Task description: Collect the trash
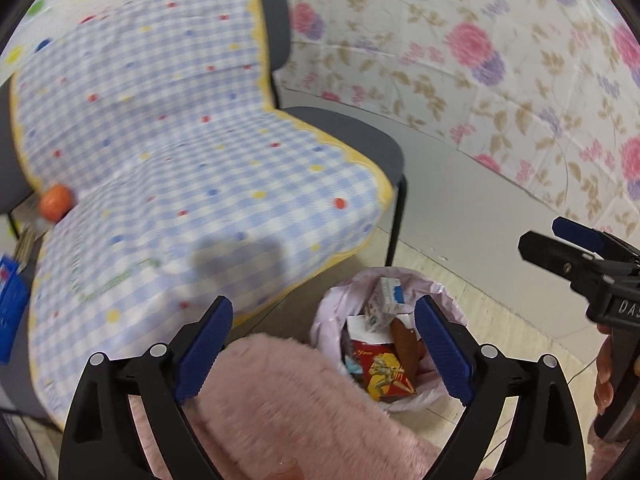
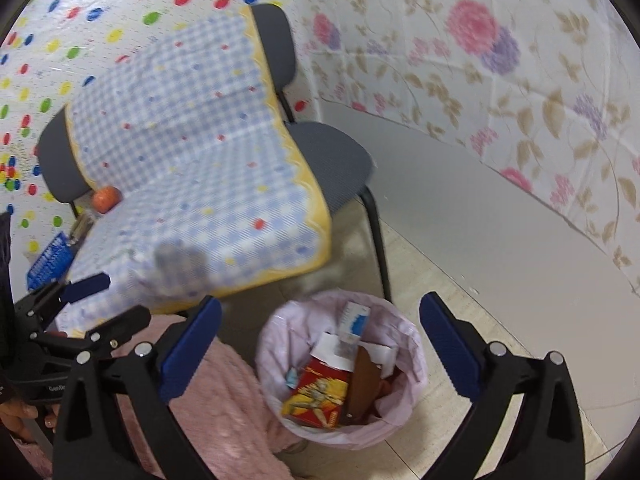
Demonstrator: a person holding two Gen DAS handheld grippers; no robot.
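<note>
Trash bin (image 2: 340,368) x1, lined, w/ boxes | 2 grippers wide, empty

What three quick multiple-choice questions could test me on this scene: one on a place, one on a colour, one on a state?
1. Where does the trash bin stand?
A. on the chair
B. on the floor beside the chair
C. on a table

2. What colour is the bin's liner?
A. black
B. green
C. pale pink

3. How is the right gripper?
A. open, holding nothing
B. shut on a box
C. shut on a cloth

Answers: B, the bin sits on floor tiles by the chair leg; C, the bag is pale pink; A, its fingers stand wide apart, nothing between them.
</note>
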